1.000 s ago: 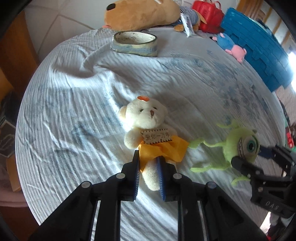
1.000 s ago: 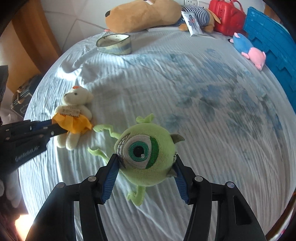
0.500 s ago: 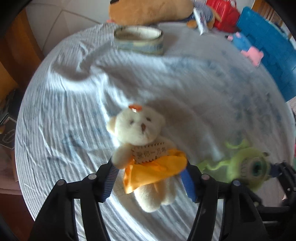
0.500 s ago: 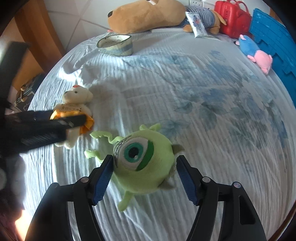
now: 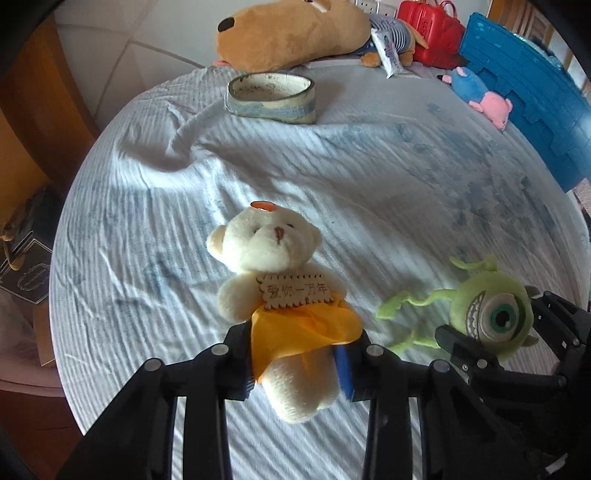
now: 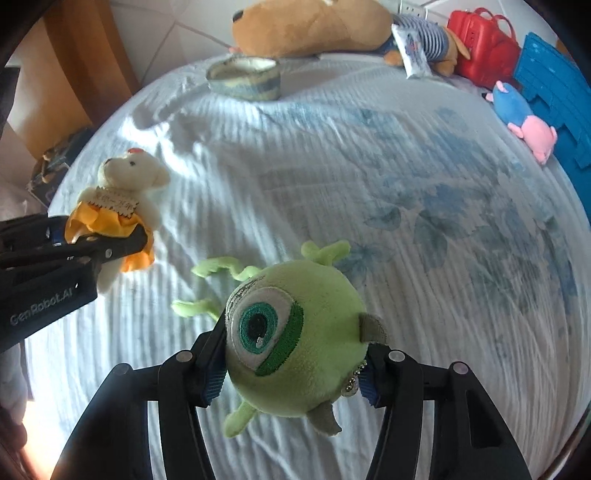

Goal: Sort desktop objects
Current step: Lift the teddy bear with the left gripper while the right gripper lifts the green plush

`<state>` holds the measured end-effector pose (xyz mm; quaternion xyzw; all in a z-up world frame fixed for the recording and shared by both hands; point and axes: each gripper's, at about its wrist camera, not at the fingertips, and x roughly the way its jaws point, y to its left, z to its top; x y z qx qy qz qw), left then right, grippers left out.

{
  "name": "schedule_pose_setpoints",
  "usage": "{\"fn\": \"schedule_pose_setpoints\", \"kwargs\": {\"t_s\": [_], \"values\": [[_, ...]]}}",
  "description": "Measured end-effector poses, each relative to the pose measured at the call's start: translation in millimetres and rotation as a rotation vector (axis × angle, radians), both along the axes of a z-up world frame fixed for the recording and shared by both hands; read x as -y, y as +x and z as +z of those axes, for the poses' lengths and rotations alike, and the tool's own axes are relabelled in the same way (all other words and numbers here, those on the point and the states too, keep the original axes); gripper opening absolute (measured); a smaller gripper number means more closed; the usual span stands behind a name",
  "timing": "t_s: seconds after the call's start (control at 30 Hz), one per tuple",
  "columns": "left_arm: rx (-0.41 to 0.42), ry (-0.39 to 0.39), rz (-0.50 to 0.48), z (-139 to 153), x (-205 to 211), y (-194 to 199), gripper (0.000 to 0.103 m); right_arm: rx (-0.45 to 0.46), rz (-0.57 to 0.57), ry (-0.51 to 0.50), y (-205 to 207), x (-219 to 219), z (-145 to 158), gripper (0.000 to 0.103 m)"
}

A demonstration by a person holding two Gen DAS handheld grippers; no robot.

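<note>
While my left gripper point(image 5: 295, 363) is pinching the cream plush bear in its orange skirt point(image 5: 282, 280), head pointing forward, my right gripper point(image 6: 293, 363) is clamping the round green one-eyed plush monster point(image 6: 295, 343).

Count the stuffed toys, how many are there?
4: white teddy bear in the left gripper, green one-eyed monster in the right gripper, big brown dog and blue-pink plush at the far edge.

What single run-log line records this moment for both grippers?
left gripper: shut on bear | right gripper: shut on green monster | bowl: far end of bed | phase: both toys gripped
</note>
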<state>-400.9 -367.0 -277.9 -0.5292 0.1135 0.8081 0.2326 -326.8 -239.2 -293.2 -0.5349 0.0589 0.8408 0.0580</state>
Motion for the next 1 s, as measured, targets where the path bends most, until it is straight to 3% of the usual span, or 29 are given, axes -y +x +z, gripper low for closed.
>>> {"fn": "schedule_pose_setpoints", "kwargs": {"t_s": [0.7,1.0], "values": [[-0.064,0.117,-0.254,94.3,43.9,126.2,0.033,-0.161,-0.143,0.083,121.2,63.5,110.3,0.056],[-0.104,0.119,-0.324,124.1,24.0,182.8,0.033,-0.187,-0.200,0.099,178.6,51.9,136.2,0.056]]}}
